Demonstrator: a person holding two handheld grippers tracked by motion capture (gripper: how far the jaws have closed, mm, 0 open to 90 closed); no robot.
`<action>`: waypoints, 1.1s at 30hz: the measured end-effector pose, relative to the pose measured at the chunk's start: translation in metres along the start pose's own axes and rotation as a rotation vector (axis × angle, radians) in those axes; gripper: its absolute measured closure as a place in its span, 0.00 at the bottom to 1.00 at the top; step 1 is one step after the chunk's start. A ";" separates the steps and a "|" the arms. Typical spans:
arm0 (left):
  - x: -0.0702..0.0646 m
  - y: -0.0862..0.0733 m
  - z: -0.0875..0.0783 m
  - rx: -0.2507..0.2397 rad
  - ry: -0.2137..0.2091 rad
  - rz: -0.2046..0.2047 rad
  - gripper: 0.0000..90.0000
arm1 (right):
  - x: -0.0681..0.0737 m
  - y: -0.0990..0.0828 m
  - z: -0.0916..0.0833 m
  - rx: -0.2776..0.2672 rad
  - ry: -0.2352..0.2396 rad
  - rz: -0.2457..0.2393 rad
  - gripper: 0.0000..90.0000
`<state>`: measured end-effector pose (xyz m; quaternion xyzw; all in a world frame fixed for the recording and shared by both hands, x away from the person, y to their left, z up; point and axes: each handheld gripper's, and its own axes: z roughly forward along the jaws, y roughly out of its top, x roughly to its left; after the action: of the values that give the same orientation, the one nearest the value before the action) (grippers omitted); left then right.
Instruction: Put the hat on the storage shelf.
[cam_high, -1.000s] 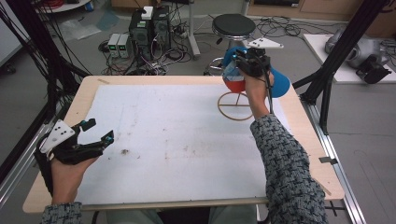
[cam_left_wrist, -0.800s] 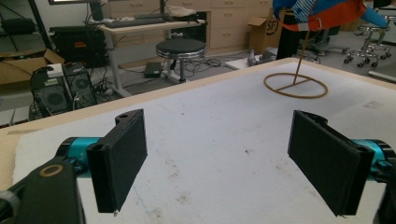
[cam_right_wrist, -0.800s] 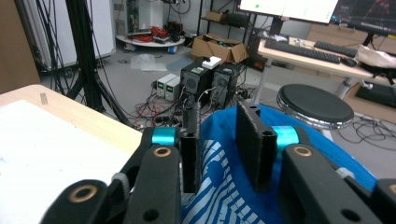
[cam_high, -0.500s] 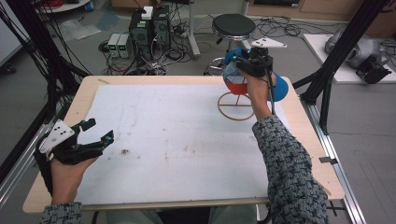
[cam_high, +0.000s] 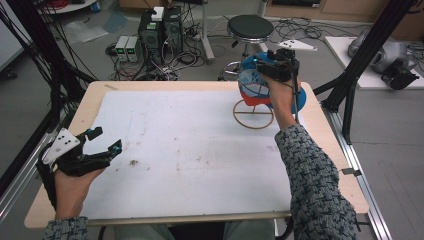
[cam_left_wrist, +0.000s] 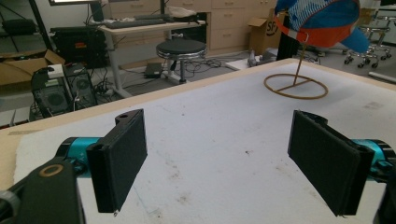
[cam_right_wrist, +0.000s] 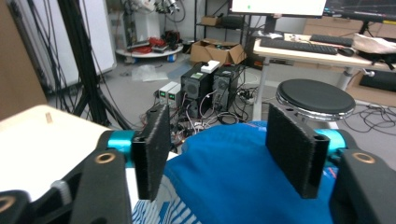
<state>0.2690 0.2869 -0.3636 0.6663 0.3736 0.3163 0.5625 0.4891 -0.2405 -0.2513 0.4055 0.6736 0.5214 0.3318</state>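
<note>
A blue cap with an orange-red band (cam_high: 251, 86) sits on top of a thin wooden stand with a ring base (cam_high: 253, 114) at the far right of the white table top (cam_high: 200, 150). My right gripper (cam_high: 261, 64) hovers over the cap, open, its jaws straddling the blue crown (cam_right_wrist: 243, 186) without closing on it. In the right gripper view my right gripper (cam_right_wrist: 224, 144) has nothing between its pads. My left gripper (cam_high: 107, 139) rests open near the table's left front, far from the cap (cam_left_wrist: 322, 18) and the stand (cam_left_wrist: 295, 86). The left gripper (cam_left_wrist: 219, 158) holds nothing.
A black stool (cam_high: 250, 25) and computer towers (cam_high: 160, 25) stand on the floor beyond the far edge. Black frame posts (cam_high: 360, 75) rise at the right, and more at the left. A few small stains mark the white table top.
The right hand has shifted slightly to the right over the cap. The left gripper has stayed where it was.
</note>
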 end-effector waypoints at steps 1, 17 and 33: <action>0.000 0.000 0.000 -0.001 0.000 0.000 0.22 | -0.001 0.000 -0.001 -0.002 -0.002 0.010 0.43; -0.001 0.000 0.001 -0.001 -0.002 0.001 0.22 | -0.036 0.004 -0.037 -0.060 -0.081 0.099 0.28; -0.002 -0.001 0.003 0.003 -0.004 -0.004 0.22 | -0.068 -0.032 -0.096 -0.166 -0.150 0.165 0.22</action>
<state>0.2700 0.2838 -0.3651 0.6670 0.3744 0.3134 0.5629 0.4295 -0.3469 -0.2584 0.4684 0.5657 0.5690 0.3698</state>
